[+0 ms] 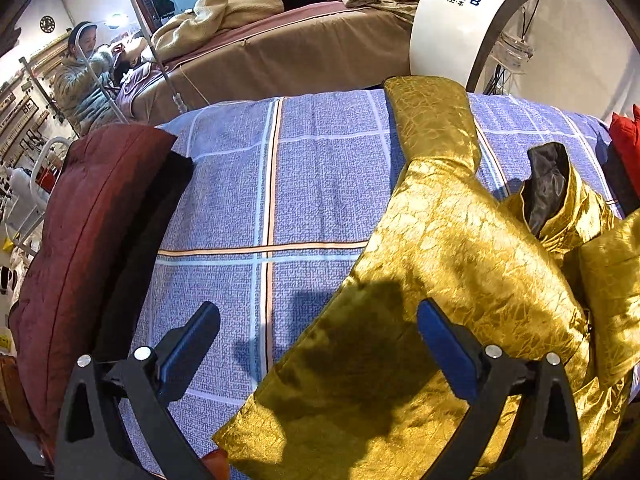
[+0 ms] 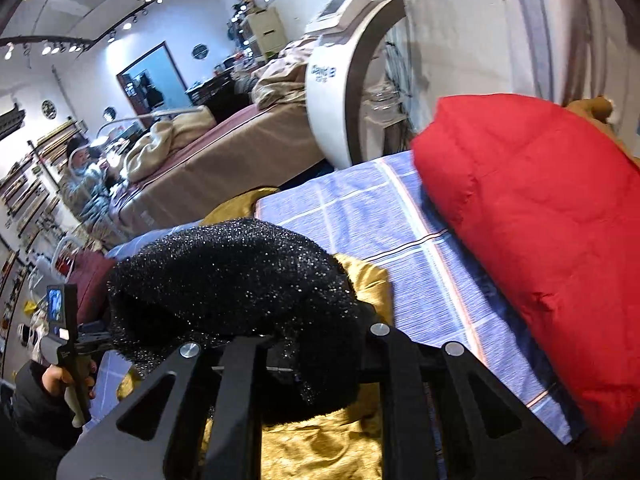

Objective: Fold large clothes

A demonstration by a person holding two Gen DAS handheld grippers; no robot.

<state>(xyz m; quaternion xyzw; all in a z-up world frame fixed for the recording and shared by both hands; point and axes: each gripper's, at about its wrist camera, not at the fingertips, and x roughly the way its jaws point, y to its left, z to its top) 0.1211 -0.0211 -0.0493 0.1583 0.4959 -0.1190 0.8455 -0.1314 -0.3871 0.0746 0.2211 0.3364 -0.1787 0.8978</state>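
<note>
A shiny gold jacket [image 1: 460, 264] lies on the blue plaid bedspread [image 1: 312, 184], one sleeve stretched toward the far edge, its black lining showing at the raised collar [image 1: 546, 184]. My left gripper [image 1: 318, 334] is open, hovering just above the jacket's near-left hem; its blue pads [image 1: 446, 344] are apart. In the right wrist view the right gripper [image 2: 298, 364] is shut on the jacket's black glittery fur collar [image 2: 240, 288], lifted above the gold fabric [image 2: 320, 440]. The fingertips are hidden by the fur.
A dark red folded quilt [image 1: 80, 240] lies along the bed's left edge. A red padded garment [image 2: 540, 220] lies at the right side. Beyond the bed stand a brown massage bed [image 1: 300, 52], a white machine [image 1: 460, 24] and a seated person [image 1: 80, 80].
</note>
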